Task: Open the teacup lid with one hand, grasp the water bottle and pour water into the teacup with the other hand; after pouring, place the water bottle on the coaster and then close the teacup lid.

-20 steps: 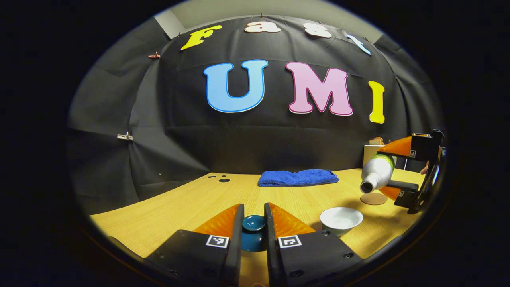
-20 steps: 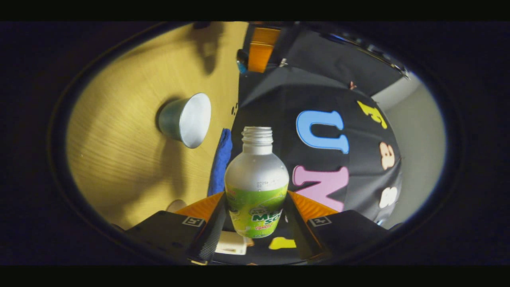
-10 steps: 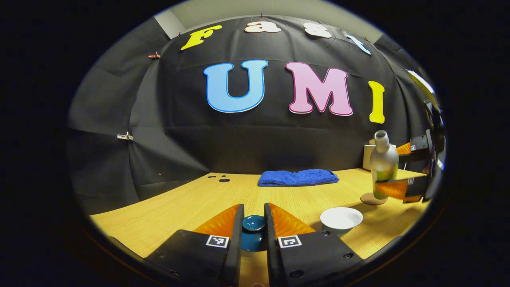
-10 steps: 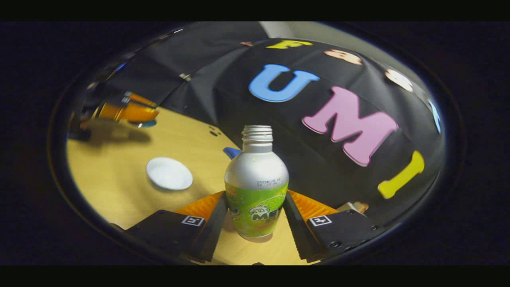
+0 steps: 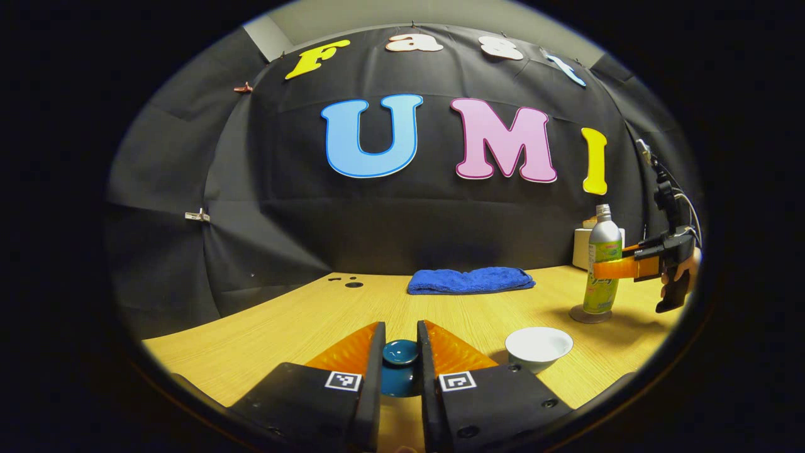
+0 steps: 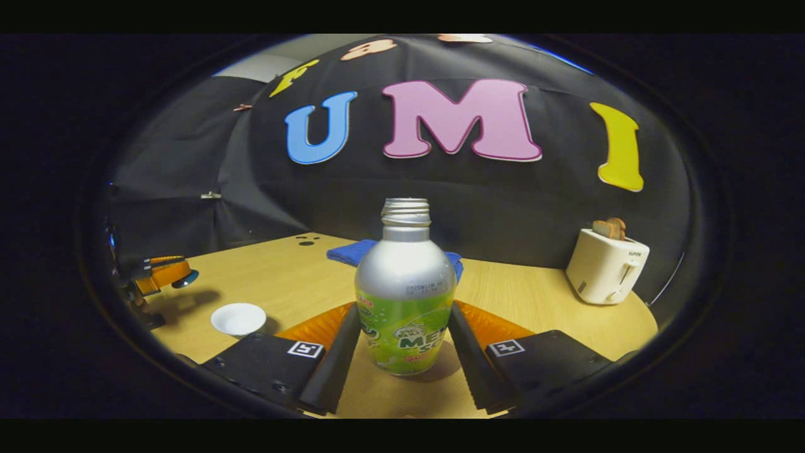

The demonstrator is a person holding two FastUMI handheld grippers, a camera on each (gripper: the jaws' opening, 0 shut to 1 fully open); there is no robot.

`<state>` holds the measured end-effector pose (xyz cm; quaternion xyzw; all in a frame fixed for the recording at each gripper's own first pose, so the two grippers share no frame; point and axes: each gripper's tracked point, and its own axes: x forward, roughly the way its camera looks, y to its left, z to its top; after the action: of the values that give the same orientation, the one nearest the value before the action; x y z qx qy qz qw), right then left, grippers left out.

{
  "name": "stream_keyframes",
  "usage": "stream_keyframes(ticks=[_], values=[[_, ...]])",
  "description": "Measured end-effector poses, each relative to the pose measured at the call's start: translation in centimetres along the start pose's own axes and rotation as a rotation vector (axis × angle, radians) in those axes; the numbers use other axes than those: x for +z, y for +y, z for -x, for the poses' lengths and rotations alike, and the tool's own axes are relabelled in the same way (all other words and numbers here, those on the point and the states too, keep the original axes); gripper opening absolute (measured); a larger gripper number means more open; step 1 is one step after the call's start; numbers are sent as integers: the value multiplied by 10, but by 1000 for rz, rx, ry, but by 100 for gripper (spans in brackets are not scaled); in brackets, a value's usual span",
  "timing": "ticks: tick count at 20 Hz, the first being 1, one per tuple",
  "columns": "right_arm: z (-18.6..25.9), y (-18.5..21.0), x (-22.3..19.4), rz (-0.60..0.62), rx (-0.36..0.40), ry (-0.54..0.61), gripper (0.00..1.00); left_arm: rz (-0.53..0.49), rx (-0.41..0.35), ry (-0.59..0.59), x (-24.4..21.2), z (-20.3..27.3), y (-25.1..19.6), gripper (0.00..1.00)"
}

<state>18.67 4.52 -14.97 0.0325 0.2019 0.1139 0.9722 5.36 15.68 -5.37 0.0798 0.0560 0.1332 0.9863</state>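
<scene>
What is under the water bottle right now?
The water bottle stands upright on the round coaster on the table. Its base hides the coaster's middle; the rim shows around it.

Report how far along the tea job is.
Done: the lid is off the teacup, held in the left gripper. In hand: the bottle stands upright on the coaster, with the right gripper at its sides. Left: let go, close the teacup.

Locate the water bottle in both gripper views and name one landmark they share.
Left gripper view: water bottle far right, upright on the coaster.
Right gripper view: bottle at centre bottom, between the right gripper fingers.
Shared landmark: the blue towel near the wall.
</scene>
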Motion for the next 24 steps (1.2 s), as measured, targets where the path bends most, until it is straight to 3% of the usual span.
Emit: stream_keyframes(ticks=[5,16,19,24], values=[[-7,-18,-10,-33,-40,15,80,0,0,0,0,0,0,30],[-11,-20,-25,-59,-38,68,83,1,1,0,0,1,-1,31],[-8,-21,-28,-90,-37,74,96,1,1,0,0,0,0,28],[22,-30,-31,-55,-68,75,98,1,12,-3,1,0,1,31]])
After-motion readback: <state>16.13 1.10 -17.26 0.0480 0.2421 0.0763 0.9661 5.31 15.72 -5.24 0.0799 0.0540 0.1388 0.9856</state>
